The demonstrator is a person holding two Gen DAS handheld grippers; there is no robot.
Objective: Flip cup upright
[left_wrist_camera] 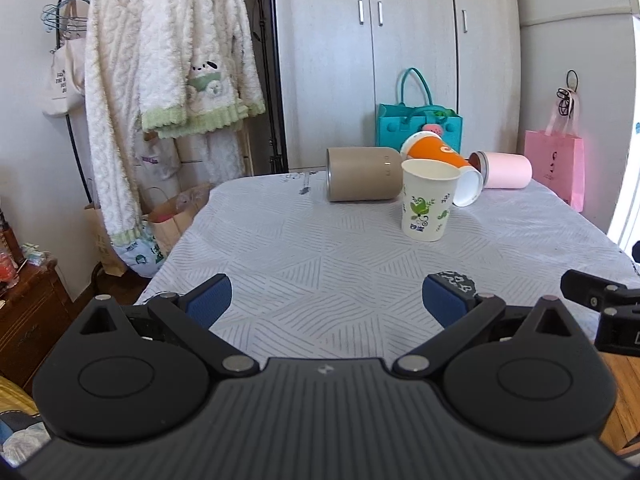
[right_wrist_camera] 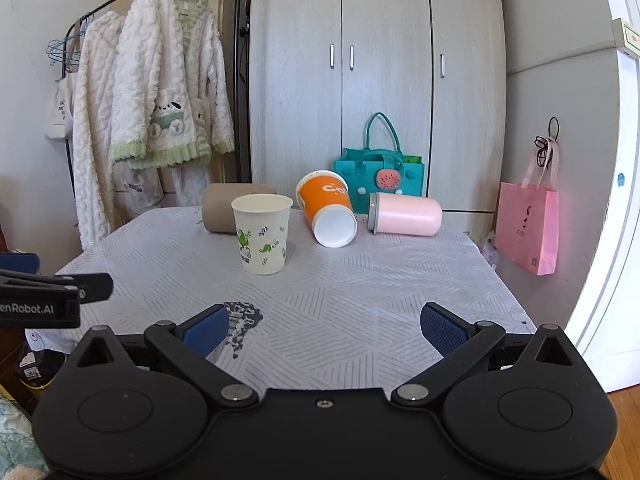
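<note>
A white paper cup with green leaf print stands upright on the table. Behind it an orange paper cup lies on its side, mouth toward me. A tan tumbler and a pink tumbler also lie on their sides. My left gripper is open and empty over the near table edge. My right gripper is open and empty, also near the front edge, well short of the cups.
The table has a grey patterned cloth. A teal bag stands behind it by the wardrobe. A pink bag hangs at the right wall. Fleece clothes hang on a rack at the left.
</note>
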